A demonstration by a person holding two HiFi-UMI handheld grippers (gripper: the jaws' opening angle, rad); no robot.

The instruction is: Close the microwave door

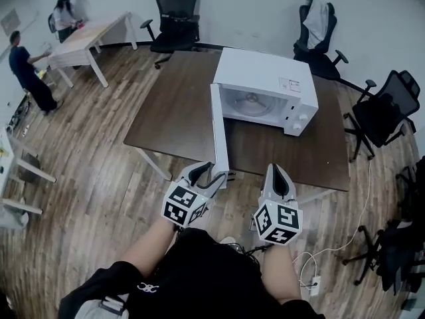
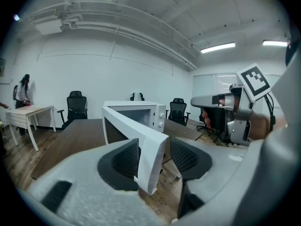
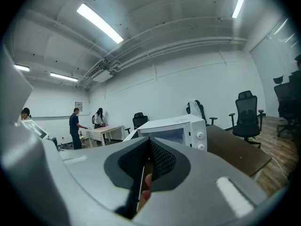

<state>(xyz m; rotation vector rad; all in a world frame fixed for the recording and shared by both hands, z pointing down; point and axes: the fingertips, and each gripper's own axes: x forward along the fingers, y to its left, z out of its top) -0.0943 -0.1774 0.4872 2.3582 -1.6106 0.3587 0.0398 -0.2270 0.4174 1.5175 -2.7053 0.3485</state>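
Table [image 1: 172, 118]: a dark brown rectangle with a flat, smooth top on pale legs. It stands on a wood-plank floor [image 1: 86, 178].
Microwave [image 1: 265, 75]: a white box with a hard, glossy shell, on the right part of the table. Its cavity is open, and two round knobs [image 1: 297, 114] sit on the front panel.
Door [image 1: 220, 131]: a thin, stiff white slab, hinged on the left side of the microwave. It is swung wide out, so its free edge points toward the person, about at the near edge of the table.
Left claw [image 1: 211, 175]: its jaws are wide apart and the free edge of the door stands between the dark ribbed pads, but they do not clamp it. I think a grip is not needed here. It is better to lay one pad flat on the outer face, close to the free edge, and to push along the arc of the hinge until the door latches. A slow push should keep the light microwave from sliding.
Right claw [image 1: 277, 173]: its jaws are together and hold nothing. It is just right of the door, apart from it, and should stay out of the door's path.
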